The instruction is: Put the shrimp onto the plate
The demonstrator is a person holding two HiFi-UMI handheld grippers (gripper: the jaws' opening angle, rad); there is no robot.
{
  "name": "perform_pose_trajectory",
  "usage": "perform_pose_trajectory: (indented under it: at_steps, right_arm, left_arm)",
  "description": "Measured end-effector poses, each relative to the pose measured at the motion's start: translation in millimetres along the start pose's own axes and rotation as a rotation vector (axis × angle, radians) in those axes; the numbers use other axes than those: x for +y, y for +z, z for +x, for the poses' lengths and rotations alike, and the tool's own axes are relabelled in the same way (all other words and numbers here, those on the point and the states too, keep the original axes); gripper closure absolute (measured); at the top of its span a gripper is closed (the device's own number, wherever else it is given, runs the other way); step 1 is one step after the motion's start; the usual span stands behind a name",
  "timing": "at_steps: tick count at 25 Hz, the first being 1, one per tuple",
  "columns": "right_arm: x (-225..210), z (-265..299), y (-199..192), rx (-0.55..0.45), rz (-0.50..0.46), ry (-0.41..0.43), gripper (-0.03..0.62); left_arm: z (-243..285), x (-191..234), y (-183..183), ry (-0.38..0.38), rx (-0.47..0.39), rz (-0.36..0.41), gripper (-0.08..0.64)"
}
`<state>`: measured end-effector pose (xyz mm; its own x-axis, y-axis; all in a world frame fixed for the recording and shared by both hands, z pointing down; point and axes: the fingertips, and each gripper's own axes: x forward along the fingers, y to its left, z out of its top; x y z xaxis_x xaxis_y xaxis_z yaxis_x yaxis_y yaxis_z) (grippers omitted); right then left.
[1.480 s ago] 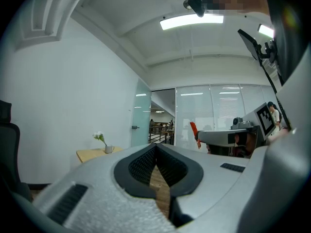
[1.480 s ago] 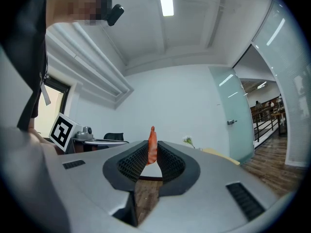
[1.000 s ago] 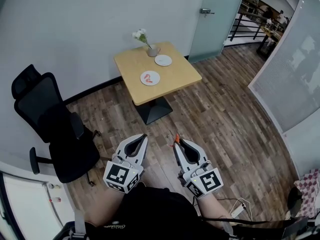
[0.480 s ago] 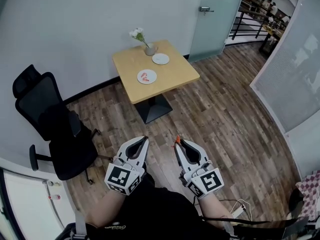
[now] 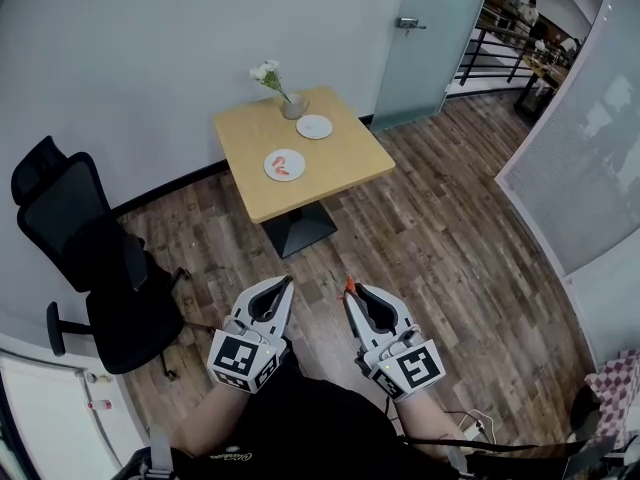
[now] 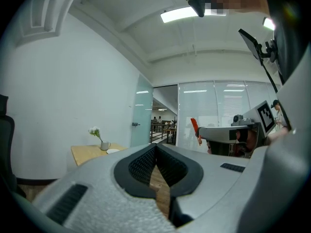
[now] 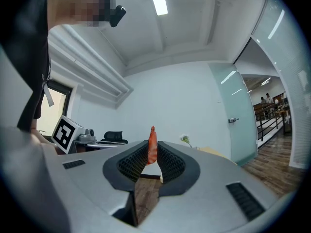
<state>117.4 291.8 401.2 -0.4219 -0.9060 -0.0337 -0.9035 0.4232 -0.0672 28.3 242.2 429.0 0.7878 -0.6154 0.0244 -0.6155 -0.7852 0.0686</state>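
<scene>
In the head view a wooden table (image 5: 330, 168) stands ahead by the wall. On it are a white plate (image 5: 270, 169) with red shrimp (image 5: 286, 163) and a second, bare white plate (image 5: 314, 126). My right gripper (image 5: 350, 293) is shut on an orange shrimp (image 5: 349, 286), which sticks up between the black pads (image 7: 165, 160) in the right gripper view, as the shrimp (image 7: 152, 147). My left gripper (image 5: 285, 284) is held beside it, shut with nothing in it; its tips (image 6: 155, 148) meet. Both are well short of the table, above the wooden floor.
A vase with a white flower (image 5: 290, 103) stands at the table's far edge. A black office chair (image 5: 90, 258) is on the left. A glass door (image 5: 425, 38) and a frosted partition (image 5: 580, 148) lie to the right. Wooden floor (image 5: 430, 238) stretches between me and the table.
Both grippers have moved forward a little, side by side, with the shrimp still held. In the head view the table and chair have shifted left.
</scene>
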Motion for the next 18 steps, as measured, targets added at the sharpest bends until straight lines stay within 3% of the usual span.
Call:
perform_pose_trajectory:
  at_steps: [8,18]
  right_arm:
    - [-45.8,73.2,1.6,0.002,0.021,-0.013,0.535]
    - [-102.0,240.9,7.2,0.005,0.032,-0.036,0.535]
  left_arm:
    - [58.5,68.0,11.3,0.006,0.014,0.012,0.557]
    - [137.3,216.5,26.0,0.000,0.047,0.002,0.557]
